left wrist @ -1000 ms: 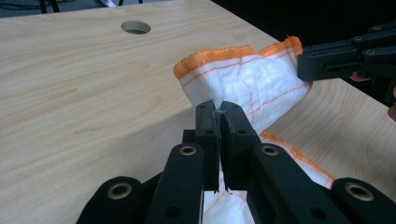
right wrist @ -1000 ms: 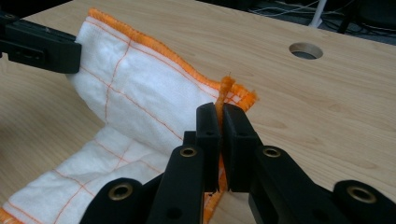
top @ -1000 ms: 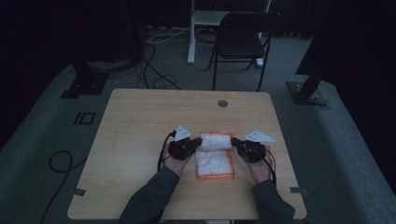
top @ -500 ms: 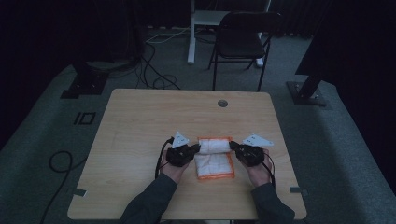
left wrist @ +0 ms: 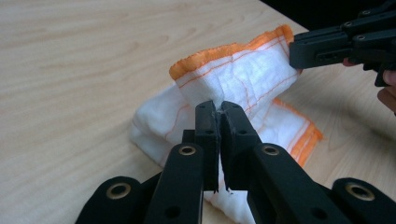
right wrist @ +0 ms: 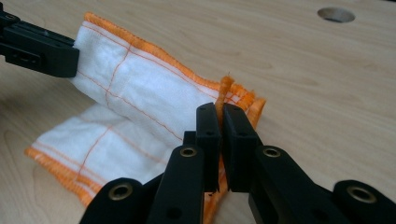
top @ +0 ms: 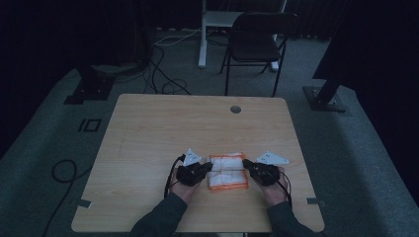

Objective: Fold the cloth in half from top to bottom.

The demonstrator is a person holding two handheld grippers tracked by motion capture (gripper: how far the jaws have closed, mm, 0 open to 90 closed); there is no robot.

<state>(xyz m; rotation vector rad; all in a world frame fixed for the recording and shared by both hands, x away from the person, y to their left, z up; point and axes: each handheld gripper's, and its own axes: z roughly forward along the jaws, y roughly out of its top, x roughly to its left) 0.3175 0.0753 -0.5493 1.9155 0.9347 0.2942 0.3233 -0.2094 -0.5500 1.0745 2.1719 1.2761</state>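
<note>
A white cloth [top: 226, 171] with an orange hem and thin orange lines lies on the wooden table [top: 163, 128], near its front edge. My left gripper [top: 210, 168] pinches the cloth's left end, and my right gripper [top: 243, 163] pinches its right end. In the left gripper view the black jaws [left wrist: 218, 112] are shut on a gathered fold of the cloth [left wrist: 243, 74]. In the right gripper view the jaws [right wrist: 219, 112] are shut on the orange hem of the cloth [right wrist: 140, 88], whose upper layer is stretched between both grippers above the lower layer.
A round cable hole [top: 235, 109] sits near the table's far edge. A dark chair [top: 257, 42] and a white desk leg [top: 202, 34] stand beyond the table. Cables lie on the floor at the left [top: 64, 170].
Both grippers have come toward the person and sunk with the cloth's edge, folding the far part over the near part.
</note>
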